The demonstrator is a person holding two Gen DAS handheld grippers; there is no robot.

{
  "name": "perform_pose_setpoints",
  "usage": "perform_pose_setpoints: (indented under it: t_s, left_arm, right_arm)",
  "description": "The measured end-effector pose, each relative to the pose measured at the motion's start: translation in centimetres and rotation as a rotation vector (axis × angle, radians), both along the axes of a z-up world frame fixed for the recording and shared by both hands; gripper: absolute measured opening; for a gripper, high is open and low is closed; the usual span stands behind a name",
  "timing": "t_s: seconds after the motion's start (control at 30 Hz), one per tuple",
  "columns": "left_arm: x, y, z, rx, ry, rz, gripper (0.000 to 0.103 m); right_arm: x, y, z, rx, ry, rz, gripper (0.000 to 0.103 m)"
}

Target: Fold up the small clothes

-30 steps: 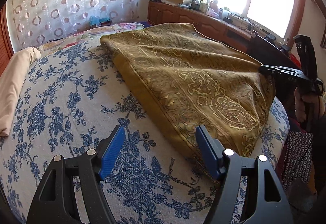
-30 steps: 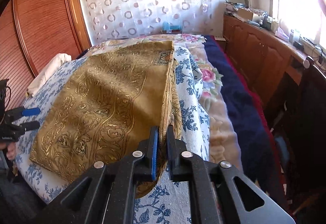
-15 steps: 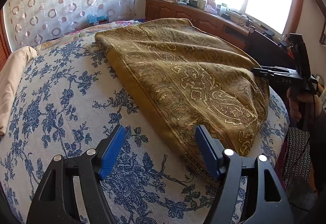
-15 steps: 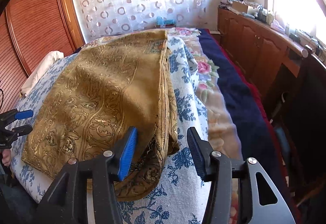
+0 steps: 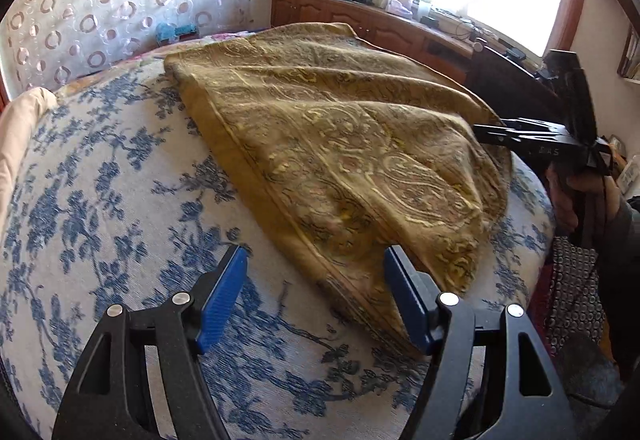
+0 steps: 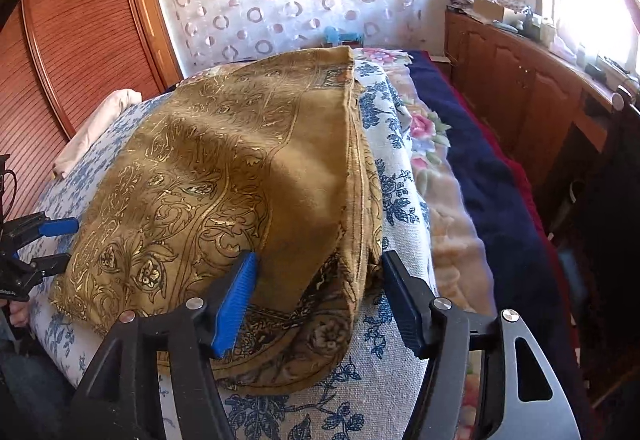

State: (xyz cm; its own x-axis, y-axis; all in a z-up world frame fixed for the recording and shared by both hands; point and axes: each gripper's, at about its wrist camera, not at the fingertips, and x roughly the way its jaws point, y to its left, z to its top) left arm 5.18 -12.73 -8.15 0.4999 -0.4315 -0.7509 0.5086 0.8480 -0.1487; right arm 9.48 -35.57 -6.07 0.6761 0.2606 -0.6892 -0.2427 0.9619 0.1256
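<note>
A gold paisley cloth (image 5: 340,143) lies folded over on the blue-flowered bed cover (image 5: 120,199). My left gripper (image 5: 316,292) is open and empty, its right finger close to the cloth's near corner. In the right wrist view the same cloth (image 6: 224,175) lies flat, and my right gripper (image 6: 320,300) is open with its jaws on either side of the cloth's near folded corner, holding nothing. The right gripper also shows in the left wrist view (image 5: 536,139) at the cloth's far right edge. The left gripper shows in the right wrist view (image 6: 44,244) at the far left.
A cream pillow (image 5: 16,143) lies at the bed's left side. A wooden cabinet (image 6: 520,87) with clutter stands under the window at the right. A dark blue blanket (image 6: 480,167) lies along the bed's right side. A wooden wardrobe (image 6: 72,51) stands at the left.
My right gripper opened and let go of the cloth's corner, which now lies on the bed. My left gripper stayed open and drifted slightly.
</note>
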Motion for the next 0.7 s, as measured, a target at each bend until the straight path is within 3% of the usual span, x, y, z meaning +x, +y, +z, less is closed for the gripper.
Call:
perform_pose_setpoints:
  t_s: [0.2,0.27,0.47,0.63,0.7]
  left_arm:
    - [-1.1,-0.7,0.2,0.004,0.002,-0.032,0.05]
    - [-1.5,-1.0,0.1,0.002,0.005,-0.042,0.049]
    - [-2.8,-1.5,0.1,0.012,0.0,-0.074,0.047]
    - [-2.7,-1.3,0.2,0.005,-0.005,-0.066,0.012]
    - [-2.5,-0.9,0.3,-0.018,0.007,-0.059,0.01]
  right_arm:
    - [0.2,-0.1,-0.1,-0.01,-0.005,0.004,0.062]
    - [0.1,0.0,-0.1,-0.002,-0.009,0.012,0.047]
    - [-0.1,0.2,-0.2,0.021,-0.013,0.025,0.026]
    - [-0.2,0.0,-0.4,0.042,-0.005,0.034,0.015]
    - [-0.3,-0.1,-0.3,0.056,-0.014,0.03,0.012]
